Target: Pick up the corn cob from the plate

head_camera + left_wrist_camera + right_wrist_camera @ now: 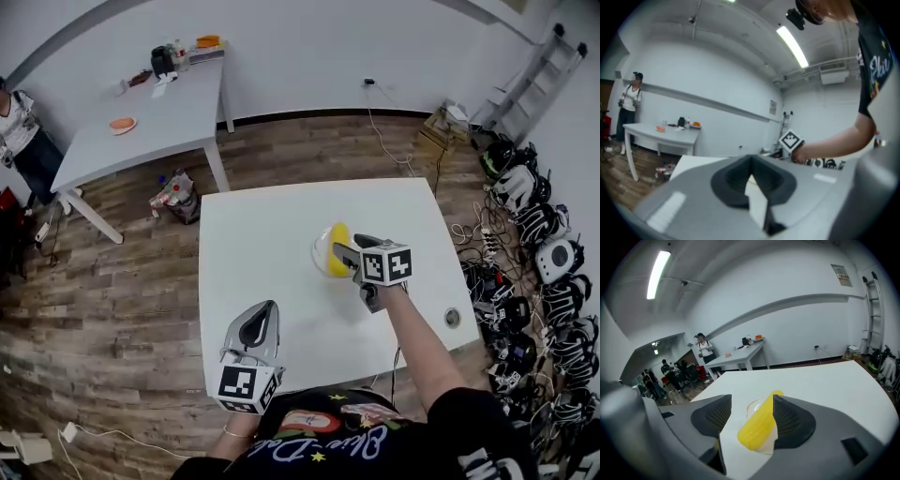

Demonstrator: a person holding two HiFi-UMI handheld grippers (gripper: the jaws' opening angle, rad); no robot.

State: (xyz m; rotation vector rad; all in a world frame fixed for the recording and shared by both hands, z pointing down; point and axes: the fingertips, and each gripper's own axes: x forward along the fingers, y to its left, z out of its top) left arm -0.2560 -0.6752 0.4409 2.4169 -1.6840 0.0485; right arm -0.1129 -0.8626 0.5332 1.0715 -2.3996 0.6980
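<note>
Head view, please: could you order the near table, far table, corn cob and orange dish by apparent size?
Largest first:
near table
far table
corn cob
orange dish, farther from the camera, so its true size against the cob is unsure

Plate point(318, 251): clear; largely covered by corn cob point(335, 240) and right gripper point(352, 249), only its left rim showing. Corn cob: right flank hidden behind a jaw in the right gripper view. Far-table clutter point(173, 59): too small to name. Bystander point(17, 127): cut off at left edge of the head view. Floor devices point(548, 258): kind indistinct, running off right edge.
</note>
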